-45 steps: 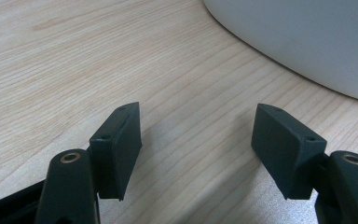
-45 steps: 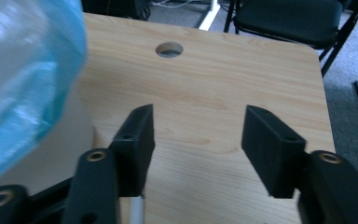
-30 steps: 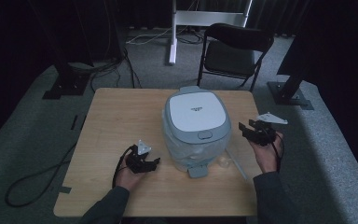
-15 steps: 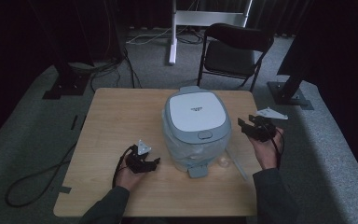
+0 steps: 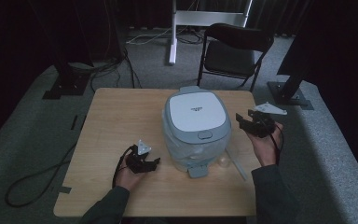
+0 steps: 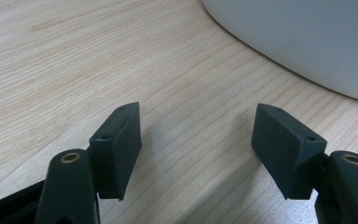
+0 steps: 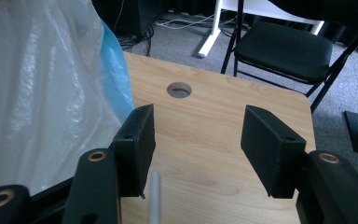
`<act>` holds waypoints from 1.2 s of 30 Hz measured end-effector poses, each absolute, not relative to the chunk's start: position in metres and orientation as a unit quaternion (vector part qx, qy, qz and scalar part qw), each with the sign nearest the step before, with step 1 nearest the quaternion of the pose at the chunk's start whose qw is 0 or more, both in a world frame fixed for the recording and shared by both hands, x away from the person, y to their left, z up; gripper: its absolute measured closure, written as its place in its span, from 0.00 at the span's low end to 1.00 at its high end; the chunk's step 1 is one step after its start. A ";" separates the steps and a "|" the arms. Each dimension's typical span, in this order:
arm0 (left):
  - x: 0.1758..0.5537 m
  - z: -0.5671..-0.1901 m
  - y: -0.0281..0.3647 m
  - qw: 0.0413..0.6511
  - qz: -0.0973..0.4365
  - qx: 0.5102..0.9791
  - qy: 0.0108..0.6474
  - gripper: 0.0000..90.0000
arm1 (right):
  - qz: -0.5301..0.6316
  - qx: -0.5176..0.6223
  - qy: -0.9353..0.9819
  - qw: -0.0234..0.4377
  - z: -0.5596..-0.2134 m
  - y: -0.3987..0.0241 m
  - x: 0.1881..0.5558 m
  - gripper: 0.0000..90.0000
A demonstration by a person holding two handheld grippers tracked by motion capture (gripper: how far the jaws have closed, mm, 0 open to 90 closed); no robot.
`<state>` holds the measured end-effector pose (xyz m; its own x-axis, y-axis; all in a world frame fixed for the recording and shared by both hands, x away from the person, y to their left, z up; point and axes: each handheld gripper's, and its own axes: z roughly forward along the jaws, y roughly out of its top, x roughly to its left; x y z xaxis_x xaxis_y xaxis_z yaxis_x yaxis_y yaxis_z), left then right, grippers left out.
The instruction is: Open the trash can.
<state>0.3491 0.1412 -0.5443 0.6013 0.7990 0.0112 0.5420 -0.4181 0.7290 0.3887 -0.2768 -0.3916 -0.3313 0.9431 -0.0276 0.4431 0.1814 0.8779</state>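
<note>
Grey-and-white rice cooker [image 5: 196,128], lid shut, wrapped low down in clear plastic film [image 7: 32,93], set at the middle of the wooden surface [image 5: 116,121]. Small grey tab [image 5: 197,171] lying flat at its near foot. Just right of that, a clear cup [image 5: 223,162] and a pale stick [image 5: 237,164] on the wood.

Left hand-held gripper [image 5: 145,163] low over the near left part of the surface, just beside the cooker, apart from it; jaws spread wide with bare wood between them, cooker's rounded wall [image 6: 303,42] close ahead in the left gripper view.

Right hand-held gripper [image 5: 253,125] held above the surface at the cooker's right side, pointing toward the far edge; jaws open, just been widening, nothing between the pads. Film bulging at the left in the right gripper view, round hole [image 7: 179,89] in the wood farther on, black folding chair [image 5: 235,49] beyond the far edge.
</note>
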 end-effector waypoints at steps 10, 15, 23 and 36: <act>0.349 -0.544 0.141 0.354 0.182 0.822 0.408 0.37 | 0.411 0.484 0.706 0.312 -0.379 -0.274 0.388 0.48; 0.349 -0.544 0.141 0.354 0.182 0.822 0.408 0.37 | 0.409 0.482 0.707 0.316 -0.373 -0.272 0.385 0.48; 0.349 -0.544 0.141 0.354 0.182 0.822 0.407 0.37 | 0.411 0.482 0.704 0.320 -0.364 -0.267 0.383 0.48; 0.349 -0.544 0.141 0.354 0.182 0.822 0.407 0.37 | 0.417 0.472 0.699 0.339 -0.345 -0.259 0.369 0.48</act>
<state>0.3491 0.1410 -0.5445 0.6017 0.7986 0.0108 0.5409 -0.4174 0.7302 0.3691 -0.2592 -0.3453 -0.3258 0.9420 -0.0810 0.3772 0.2081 0.9025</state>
